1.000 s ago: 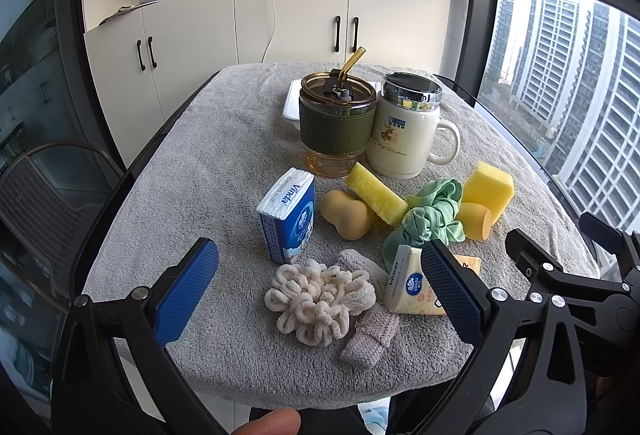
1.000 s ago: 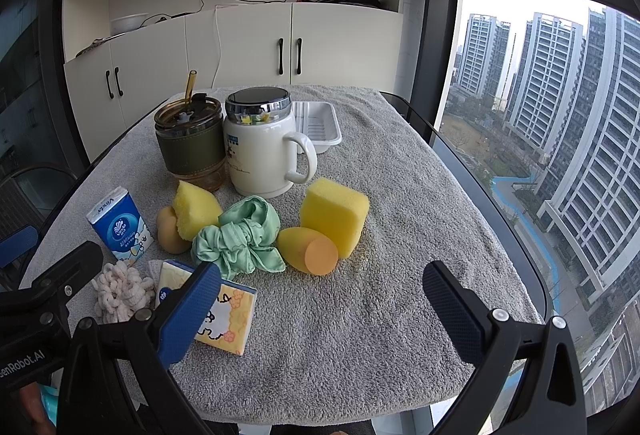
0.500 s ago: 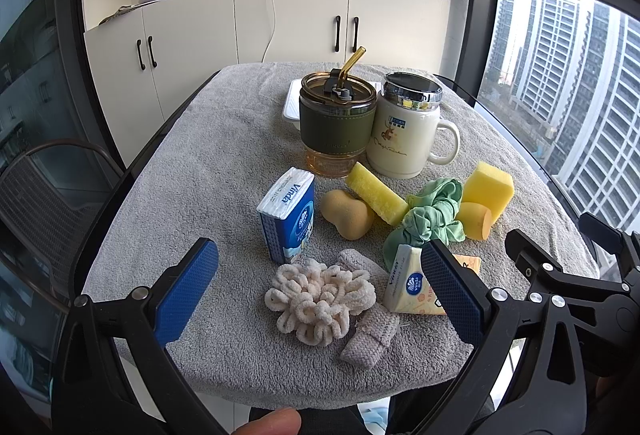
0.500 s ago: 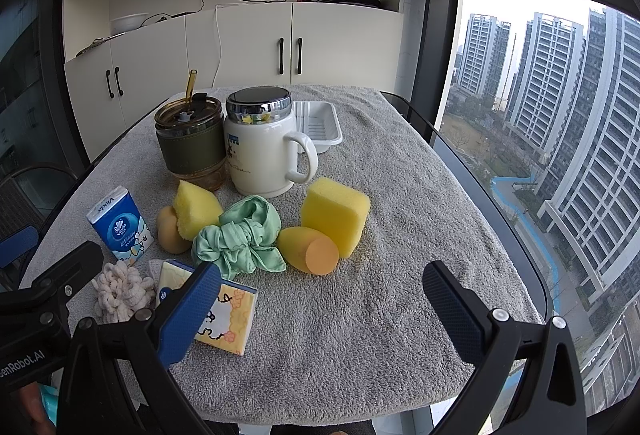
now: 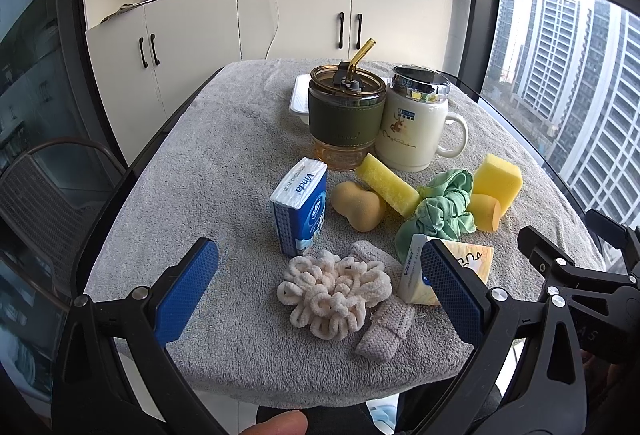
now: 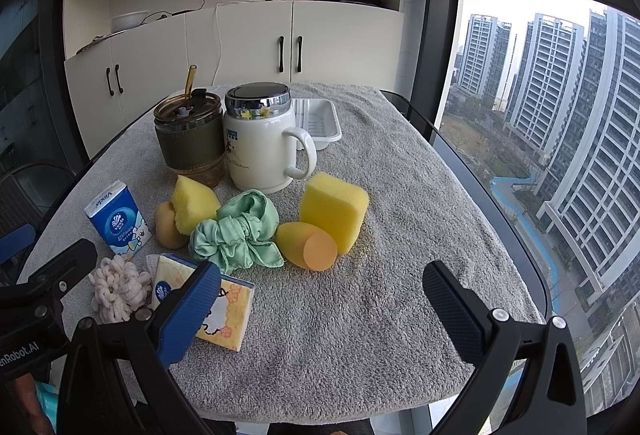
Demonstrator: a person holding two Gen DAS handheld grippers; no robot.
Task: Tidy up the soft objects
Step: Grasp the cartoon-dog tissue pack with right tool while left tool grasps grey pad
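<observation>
Soft things lie on a grey towel-covered table (image 5: pixel 224 163). A cream looped scrunchie (image 5: pixel 334 293) rests on a beige knitted band (image 5: pixel 386 331), just ahead of my open left gripper (image 5: pixel 320 283). Behind are a blue tissue pack (image 5: pixel 300 211), a tan beauty sponge (image 5: pixel 358 209), a long yellow sponge (image 5: pixel 386 185), a green scrunchie (image 6: pixel 236 233), a yellow block sponge (image 6: pixel 334 209), an orange sponge (image 6: pixel 306 245) and a yellow tissue pack (image 6: pixel 218 309). My right gripper (image 6: pixel 320 303) hangs open at the table's front edge, with nothing between its fingers.
An amber glass cup with a green sleeve and straw (image 5: pixel 346 117) and a white lidded mug (image 5: pixel 416 127) stand mid-table. A white plastic tray (image 6: pixel 316 121) sits behind them. White cabinets line the back wall; a chair (image 5: pixel 48 187) stands left, tall windows right.
</observation>
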